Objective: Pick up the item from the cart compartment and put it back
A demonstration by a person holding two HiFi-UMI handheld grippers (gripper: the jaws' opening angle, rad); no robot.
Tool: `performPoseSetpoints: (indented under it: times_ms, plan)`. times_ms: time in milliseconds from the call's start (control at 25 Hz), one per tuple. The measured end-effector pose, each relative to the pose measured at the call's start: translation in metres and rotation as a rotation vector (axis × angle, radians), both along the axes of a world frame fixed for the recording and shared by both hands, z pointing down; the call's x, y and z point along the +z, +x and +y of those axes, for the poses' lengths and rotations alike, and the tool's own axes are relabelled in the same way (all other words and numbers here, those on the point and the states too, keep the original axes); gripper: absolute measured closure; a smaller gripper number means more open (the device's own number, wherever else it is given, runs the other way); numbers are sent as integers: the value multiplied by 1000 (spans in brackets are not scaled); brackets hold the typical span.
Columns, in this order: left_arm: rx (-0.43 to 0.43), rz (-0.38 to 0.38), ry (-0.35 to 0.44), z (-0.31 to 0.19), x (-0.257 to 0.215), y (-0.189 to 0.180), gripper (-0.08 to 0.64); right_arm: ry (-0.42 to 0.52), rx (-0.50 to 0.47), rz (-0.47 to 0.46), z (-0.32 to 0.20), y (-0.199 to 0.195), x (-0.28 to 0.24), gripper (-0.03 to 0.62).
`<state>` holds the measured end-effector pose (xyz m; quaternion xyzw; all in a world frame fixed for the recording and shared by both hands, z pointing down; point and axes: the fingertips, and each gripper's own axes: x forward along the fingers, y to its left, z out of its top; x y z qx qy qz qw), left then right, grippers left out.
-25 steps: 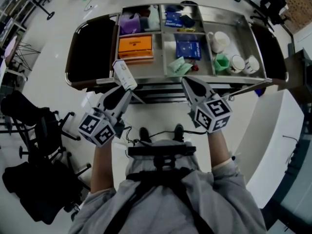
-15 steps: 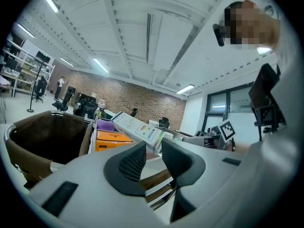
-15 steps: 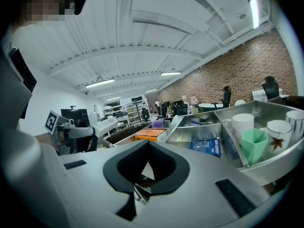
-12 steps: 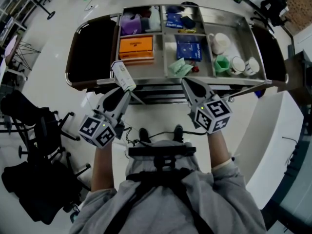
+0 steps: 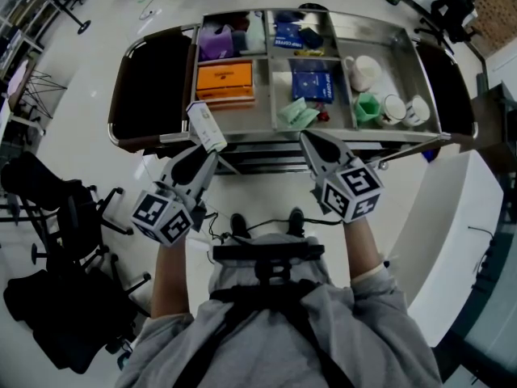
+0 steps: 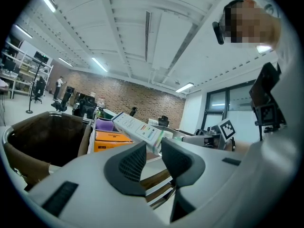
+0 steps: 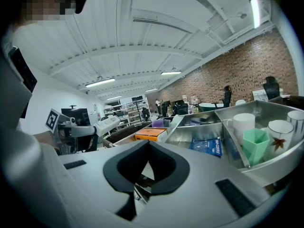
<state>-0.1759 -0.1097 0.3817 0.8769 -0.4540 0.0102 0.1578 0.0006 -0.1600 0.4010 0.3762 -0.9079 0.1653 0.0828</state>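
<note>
L gripper [image 5: 210, 149] is clamped on a slim white box [image 5: 207, 125], pinching its lower end only. The rest sticks out past the tips, tilted up toward the far side. R gripper [image 5: 311, 141] has its tips together w/ nothing in it, level w/ the left one and well apart from it. Both hover just short of the cart [image 5: 371, 134], at its near rim, so the box is in the air and not yet in any compartment.

How I'd do the put-back, as I judge it:
- Grip is at one end, so the box can swing. Go slow, no wrist flicks.
- Carry the low end clear over the rim before going fwd.
- The bay straight ahead holds an orange box [image 5: 224, 78] w/ a bare strip of steel in front. That strip looks the likeliest slot, tho I can't tell for sure.
- Lay the box flat, long side along the rim, and open only once it rests on the steel.
- Mid bay w/ the green packet [image 5: 296, 111] and blue box [image 5: 312, 81] is more crowded, and the cups [image 5: 362, 67] sit further right. R gripper has no job there, so it's best held back.
</note>
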Motion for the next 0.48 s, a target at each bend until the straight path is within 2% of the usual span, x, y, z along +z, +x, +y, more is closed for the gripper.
performPoseSetpoints:
  times_ms: [240,480]
  plan:
    - [45,-40,0,-15,-3,4,456,4,-9,5,-4,-5,-4,583]
    - [116,-158,-8,-47,-9,12,457,18,-24,20,-10,-12,-11,583]
